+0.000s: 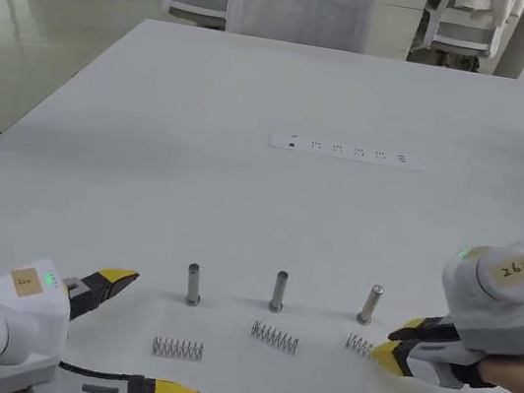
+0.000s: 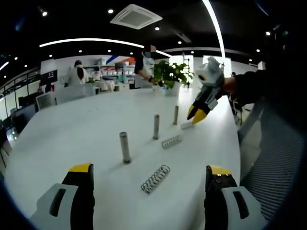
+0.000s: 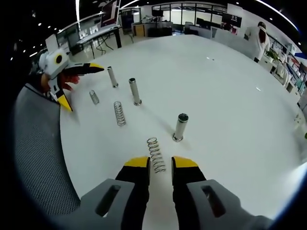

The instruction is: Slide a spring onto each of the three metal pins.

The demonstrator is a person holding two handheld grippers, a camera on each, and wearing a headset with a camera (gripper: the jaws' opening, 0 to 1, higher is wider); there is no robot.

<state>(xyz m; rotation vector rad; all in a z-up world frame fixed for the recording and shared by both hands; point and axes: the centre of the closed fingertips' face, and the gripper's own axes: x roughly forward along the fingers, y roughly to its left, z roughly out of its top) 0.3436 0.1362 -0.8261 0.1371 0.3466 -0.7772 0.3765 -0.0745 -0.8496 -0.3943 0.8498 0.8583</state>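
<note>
The white table (image 1: 256, 106) holds all the work, and a power strip (image 1: 344, 151) lies well beyond it on the far side. The left gripper (image 1: 157, 337) hovers at the near left with its jaws spread wide and holding nothing. The right gripper (image 3: 160, 165) sits low at the near right. Its jaws are narrowed but apart, straddling the near end of the right spring (image 3: 156, 152) without pinching it yet.

The left pin (image 1: 193, 283), middle pin (image 1: 279, 291) and right pin (image 1: 371, 304) stand upright in a row, all bare. The left spring (image 1: 177, 348) and middle spring (image 1: 275, 337) lie flat on the near side of their pins, as the right one does.

The springs look light, thin and springy, so they would likely roll, or squash and flick away under a hard squeeze. A gentle pinch across the coils near one end should leave the other end free to thread over a pin's head.
</note>
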